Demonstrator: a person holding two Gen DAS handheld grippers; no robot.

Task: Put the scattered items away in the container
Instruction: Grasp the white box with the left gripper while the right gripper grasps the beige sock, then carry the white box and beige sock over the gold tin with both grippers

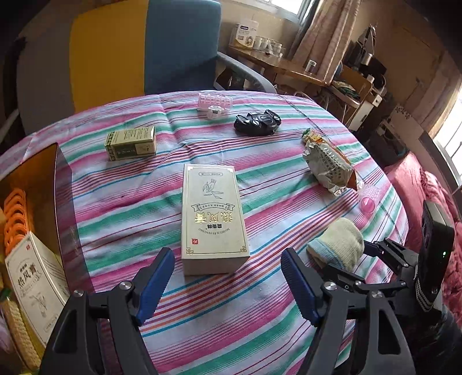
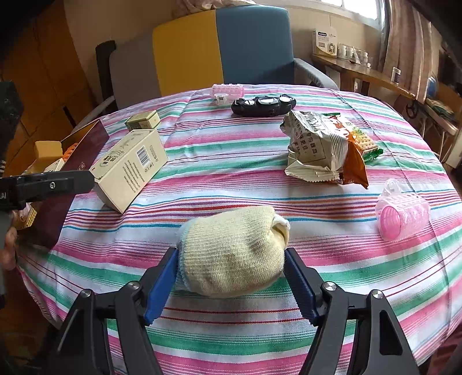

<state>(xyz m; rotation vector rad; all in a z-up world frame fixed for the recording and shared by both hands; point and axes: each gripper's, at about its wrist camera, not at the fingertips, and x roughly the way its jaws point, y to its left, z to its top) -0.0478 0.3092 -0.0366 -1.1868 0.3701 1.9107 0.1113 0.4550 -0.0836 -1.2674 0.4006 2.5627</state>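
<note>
While right tongs [image 2: 231, 277] straddle the rolled sock [image 2: 234, 253] at lower centre, spread wide (left tongs [image 1: 228, 285] equally wide, empty), soft knit may squash and slip free.

Round table [image 2: 260, 178] under a pink-green striped cloth. Blue-and-yellow chair [image 2: 231, 49] at 12 o'clock. Wooden desk [image 2: 361, 72] with jars at 2 o'clock, beige curtain [image 2: 404, 43] beside a bright window [image 2: 361, 8]. Orange-brown wall [image 2: 37, 72] at 10 o'clock.

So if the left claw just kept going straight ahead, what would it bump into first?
Most likely the large beige box, lying directly ahead between the open left claw fingers. Nothing else sits in between, though the depth is hard to judge.
</note>
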